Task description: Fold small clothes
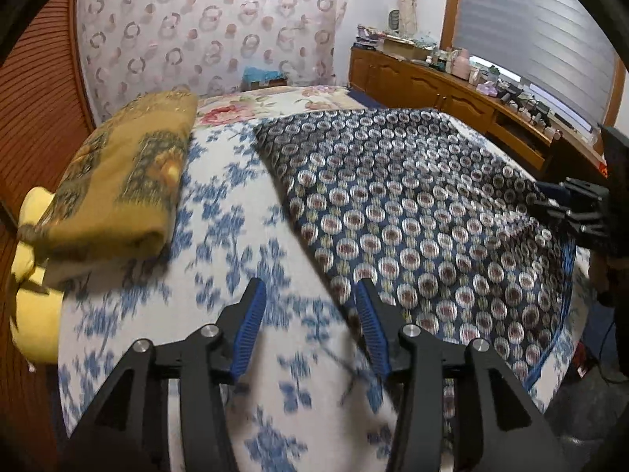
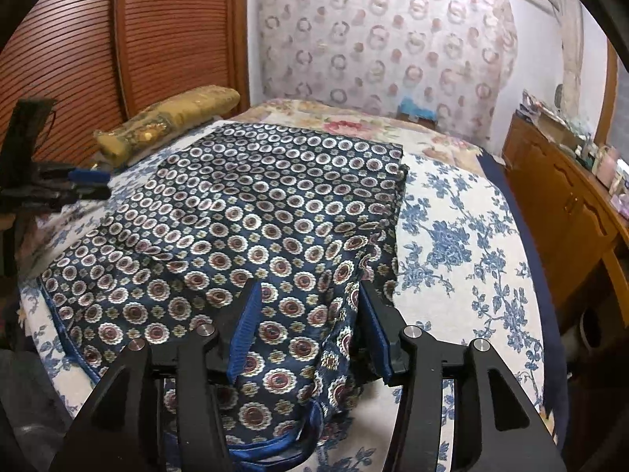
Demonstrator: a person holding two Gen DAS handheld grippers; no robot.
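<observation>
A navy garment [image 1: 412,204] patterned with pale rings lies spread flat on the bed, folded over itself with a blue-trimmed edge at the near side. In the left wrist view my left gripper [image 1: 310,287] is open above the floral sheet, just beside the garment's left edge, with nothing between its fingers. My right gripper [image 2: 308,287] is open over the garment's [image 2: 255,216] near right corner; cloth lies between its blue pads, which do not press on it. Each gripper shows at the edge of the other's view: the right gripper [image 1: 570,204] and the left gripper [image 2: 82,185].
The bed wears a white sheet with blue flowers [image 1: 220,216]. A folded yellow blanket [image 1: 118,181] lies at the left by the louvred wooden door [image 2: 78,59]. A wooden cabinet [image 1: 452,90] crowded with small items runs along the right wall under the window.
</observation>
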